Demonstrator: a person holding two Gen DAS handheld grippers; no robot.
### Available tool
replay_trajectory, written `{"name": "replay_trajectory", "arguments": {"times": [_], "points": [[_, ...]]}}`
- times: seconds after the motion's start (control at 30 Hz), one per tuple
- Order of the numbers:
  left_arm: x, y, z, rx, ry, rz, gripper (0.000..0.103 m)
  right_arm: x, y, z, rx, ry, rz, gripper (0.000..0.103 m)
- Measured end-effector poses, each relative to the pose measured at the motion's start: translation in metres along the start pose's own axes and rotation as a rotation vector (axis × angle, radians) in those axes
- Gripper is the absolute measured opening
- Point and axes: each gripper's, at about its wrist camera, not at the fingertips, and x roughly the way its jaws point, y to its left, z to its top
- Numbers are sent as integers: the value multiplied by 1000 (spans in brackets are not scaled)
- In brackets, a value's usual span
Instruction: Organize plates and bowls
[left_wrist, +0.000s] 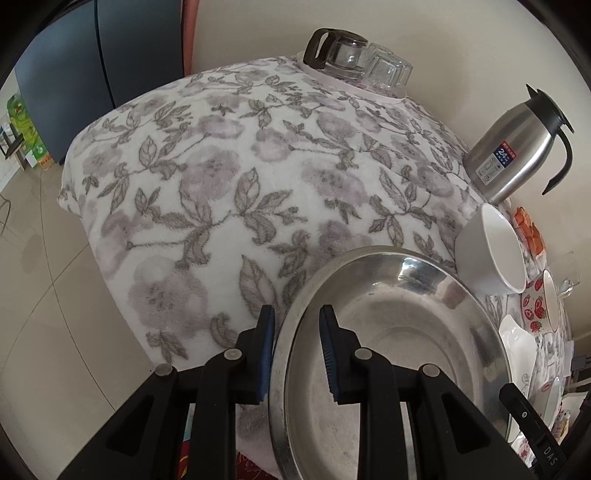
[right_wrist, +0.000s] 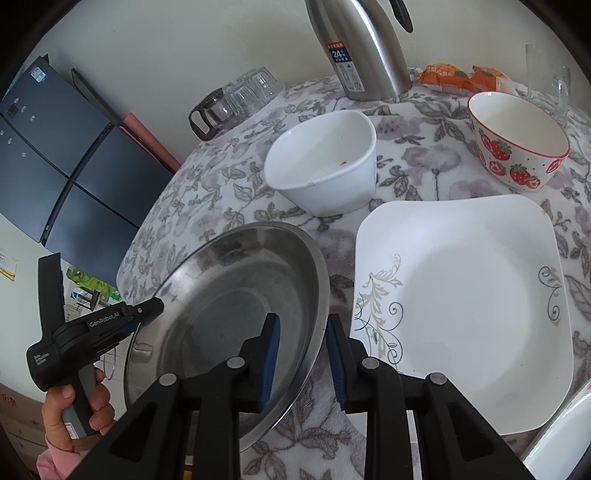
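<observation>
Gripping opposite edges of the steel pan (right_wrist: 236, 314), both claws hold it tilted above the floral-clothed counter (left_wrist: 221, 184). In the left wrist view the left claw (left_wrist: 297, 354) straddles the pan's left rim, one blue pad outside the wall and one inside, closed on it. In the right wrist view the right claw (right_wrist: 303, 362) clamps the pan's right rim the same way, its pads pressed to either side of the thin metal edge. The person's left hand (right_wrist: 74, 413) shows at the lower left of that view, wrapped around the handle of the left tool.

Taking the pan as the landmark: the white bowl (right_wrist: 325, 166) sits just behind it on the cloth. The square white plate (right_wrist: 469, 306), with a grey scroll pattern, lies just beside its right rim. The strawberry bowl (right_wrist: 517, 144) stands behind that plate, well apart from the pan. A steel thermos jug (right_wrist: 362, 48) stands behind the white bowl, by the wall. A glass pot (right_wrist: 212, 110) and upturned glasses (right_wrist: 255, 85) sit on a tray at the far left corner.
</observation>
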Motion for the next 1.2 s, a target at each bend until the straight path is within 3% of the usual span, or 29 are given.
{"name": "replay_trajectory", "arguments": {"times": [0.37,0.7,0.87,0.97,1.07,1.2], "points": [[-38,-29,2,62,-50,-6,25,-42,-5,5,8,-98,41,28],[-71,-79,7,121,-79,-102,25,-90,-27,13,64,-221,72,28],[-93,-117,7,184,-129,-177,25,-127,-41,16,75,-329,98,27],[-100,-144,3,235,-148,-183,25,-148,-43,16,63,-405,93,27],[-88,-164,-6,267,-117,-186,25,-151,-57,16,106,-408,68,27],[-64,-168,-19,288,-56,-165,25,-135,-84,15,154,-322,-21,27]]}}
